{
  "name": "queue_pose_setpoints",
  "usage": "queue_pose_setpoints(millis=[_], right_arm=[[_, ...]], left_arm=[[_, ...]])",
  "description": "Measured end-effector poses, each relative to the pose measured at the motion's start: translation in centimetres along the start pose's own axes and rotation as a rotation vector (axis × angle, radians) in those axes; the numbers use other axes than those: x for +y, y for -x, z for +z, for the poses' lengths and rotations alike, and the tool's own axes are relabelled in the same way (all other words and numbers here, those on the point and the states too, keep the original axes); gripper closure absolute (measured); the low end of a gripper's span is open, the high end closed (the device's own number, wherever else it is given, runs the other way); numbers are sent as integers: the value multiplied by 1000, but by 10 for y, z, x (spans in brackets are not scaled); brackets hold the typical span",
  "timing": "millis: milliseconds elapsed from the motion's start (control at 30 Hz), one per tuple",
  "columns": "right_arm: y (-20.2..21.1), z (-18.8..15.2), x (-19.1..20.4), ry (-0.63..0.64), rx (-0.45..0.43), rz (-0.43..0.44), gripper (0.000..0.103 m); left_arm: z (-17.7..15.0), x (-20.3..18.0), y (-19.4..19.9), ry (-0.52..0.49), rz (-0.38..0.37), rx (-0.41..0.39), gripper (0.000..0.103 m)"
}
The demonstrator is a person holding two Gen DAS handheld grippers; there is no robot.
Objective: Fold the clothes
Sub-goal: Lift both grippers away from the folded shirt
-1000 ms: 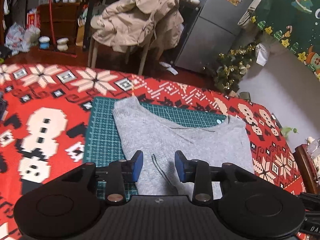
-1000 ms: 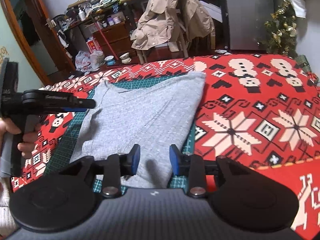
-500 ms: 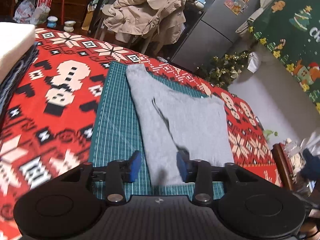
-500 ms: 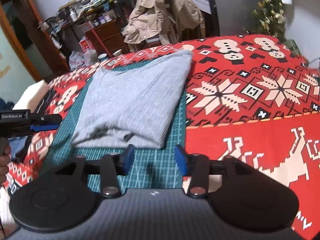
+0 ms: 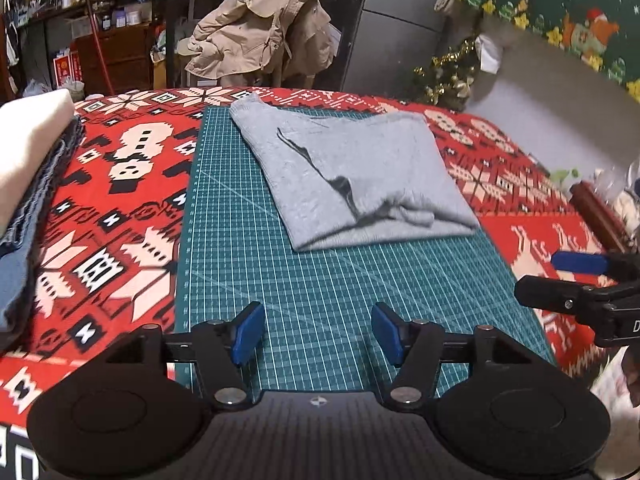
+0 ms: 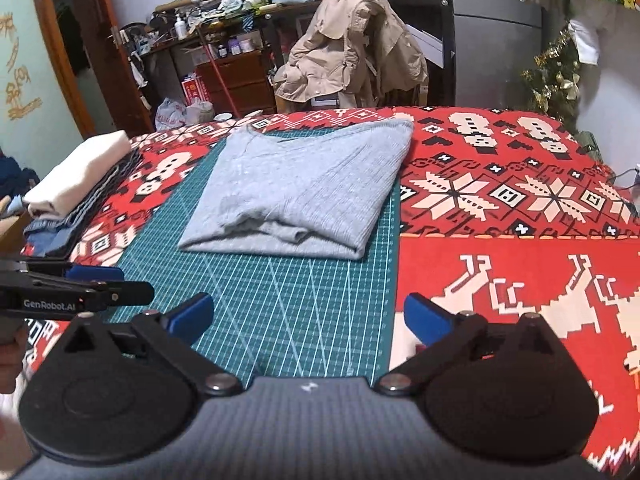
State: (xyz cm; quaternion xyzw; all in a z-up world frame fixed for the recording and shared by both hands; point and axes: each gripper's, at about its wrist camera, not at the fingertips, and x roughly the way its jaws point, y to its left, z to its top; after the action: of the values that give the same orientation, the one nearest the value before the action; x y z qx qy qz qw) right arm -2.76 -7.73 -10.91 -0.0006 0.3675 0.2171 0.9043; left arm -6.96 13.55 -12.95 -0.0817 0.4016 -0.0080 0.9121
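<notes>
Left wrist view: left gripper (image 5: pixel 316 334) level and low over the near end of the mat (image 5: pixel 320 288), jaws spread, nothing between the blue pads (image 5: pixel 248 332). Shirt (image 5: pixel 352 176), grey, lies folded on the far half of the mat, well apart from the fingertips; its near edge is bunched, with a dark crease running across the top layer. Its right edge overhangs the mat onto the red cloth (image 5: pixel 120 208).

Right wrist view: right gripper (image 6: pixel 308 320) also held low near the mat's (image 6: pixel 288 300) near end, straddling the mat's right edge and the cloth (image 6: pixel 520 280). Jaws wide apart (wider than the left's), empty. Shirt (image 6: pixel 296 188) sits beyond it on the mat, not touched.

Left gripper (image 6: pixel 80 292) enters at the left of this view, just off the mat's left side, a hand (image 6: pixel 12 344) partly visible under it. Pile of folded clothes (image 6: pixel 72 180) lies left of the mat on the cloth.
</notes>
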Motion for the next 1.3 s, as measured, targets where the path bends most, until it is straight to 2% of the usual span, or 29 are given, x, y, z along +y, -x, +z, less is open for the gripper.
queue_pose_setpoints(millis=[67, 133, 333, 433, 633, 700, 733, 767, 833, 900, 967, 1000, 1033, 1067, 1100, 1133, 1233, 1267, 1300], right_arm=[[5, -4, 4, 17, -1, -15, 1], [10, -7, 8, 33, -2, -30, 1], [24, -18, 20, 83, -4, -75, 1], [28, -18, 20, 75, -17, -72, 1], [32, -11, 12, 22, -55, -40, 1], [30, -7, 7, -1, -64, -30, 1], [26, -5, 4, -15, -66, -26, 3], [23, -2, 0, -29, -69, -22, 10], [12, 3, -4, -35, -66, -43, 22], [1, 7, -8, -48, -62, -48, 34], [-11, 12, -11, -66, -41, -39, 45], [-16, 13, -11, -68, -34, -42, 48], [-20, 15, -11, -70, -32, -54, 55], [-26, 16, -13, -64, -31, -69, 67], [-32, 18, -14, -57, -30, -84, 73], [-38, 19, -15, -51, -28, -99, 83], [-52, 25, -21, -56, -27, -128, 90], [-56, 27, -22, -54, -28, -136, 96], [-58, 29, -23, -45, -26, -138, 96]], left_arm=[[-3, -3, 5, -12, 23, -8, 39], [-6, -6, 12, -22, 56, -27, 29], [-11, -13, 38, -42, 121, -127, 17], [-10, -17, 47, -81, 139, -180, 16], [3, -18, 35, -36, 112, -111, 17], [3, -18, 29, -17, 82, -118, 22], [3, -18, 26, -10, 70, -131, 30], [4, -19, 21, -13, 72, -136, 35], [8, -20, 9, -21, 84, -133, 54], [12, -19, -2, -2, 84, -117, 63], [15, -15, -11, 19, 69, -103, 66], [15, -13, -15, 26, 67, -96, 69], [15, -12, -20, 33, 66, -90, 73], [15, -10, -26, 40, 67, -80, 73], [15, -8, -30, 44, 70, -72, 73], [14, -6, -34, 47, 72, -65, 73], [12, -4, -37, 47, 71, -67, 73], [12, -4, -37, 43, 71, -62, 73], [13, -5, -36, 40, 68, -58, 73]])
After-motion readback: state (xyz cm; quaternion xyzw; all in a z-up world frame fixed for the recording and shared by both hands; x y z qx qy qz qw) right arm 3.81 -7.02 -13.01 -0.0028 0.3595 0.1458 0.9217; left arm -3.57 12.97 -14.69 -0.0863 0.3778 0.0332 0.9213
